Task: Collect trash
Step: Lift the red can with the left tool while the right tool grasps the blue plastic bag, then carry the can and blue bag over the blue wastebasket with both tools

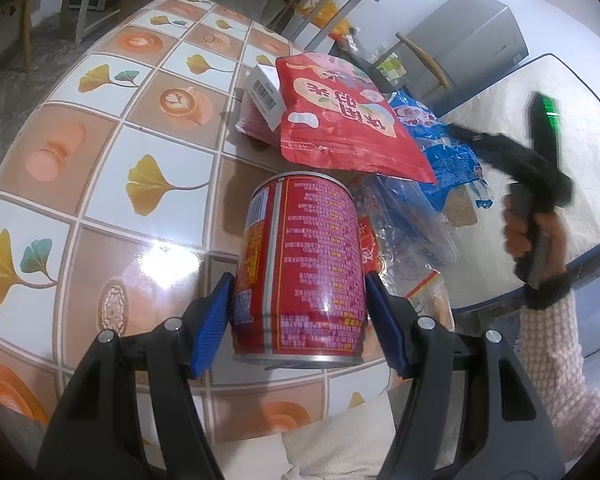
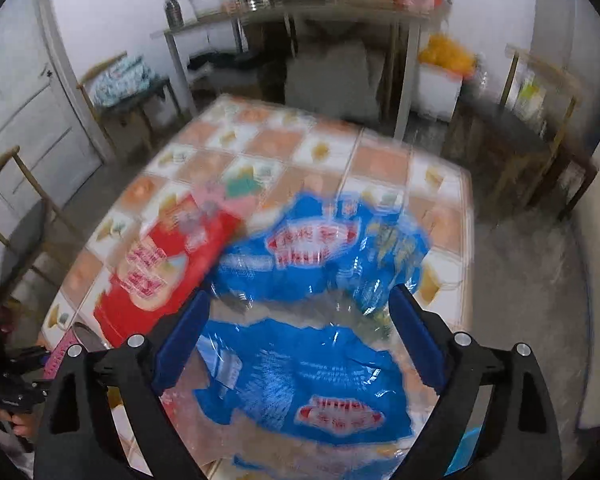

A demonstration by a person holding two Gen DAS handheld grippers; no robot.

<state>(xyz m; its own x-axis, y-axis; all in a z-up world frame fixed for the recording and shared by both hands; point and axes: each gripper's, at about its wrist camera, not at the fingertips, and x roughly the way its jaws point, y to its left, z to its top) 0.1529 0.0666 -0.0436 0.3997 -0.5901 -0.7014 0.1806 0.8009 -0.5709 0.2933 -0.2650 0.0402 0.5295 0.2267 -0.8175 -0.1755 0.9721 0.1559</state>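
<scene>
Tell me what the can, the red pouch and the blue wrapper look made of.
Can: likely metal, with bare silvery rims and a glossy printed label.
Red pouch: seemingly plastic laminate, smooth, with a heat-sealed, stitch-patterned edge.
Blue wrapper: thin plastic film, crinkled, partly see-through, shiny; blurred, so uncertain.

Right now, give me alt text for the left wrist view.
The left tongs clamp a red can between blue pads, over a table with a tile-pattern cover. Behind the can lie a red snack pouch, a torn blue wrapper and a small white box. At right, a hand holds the other tongs' grip.
</scene>
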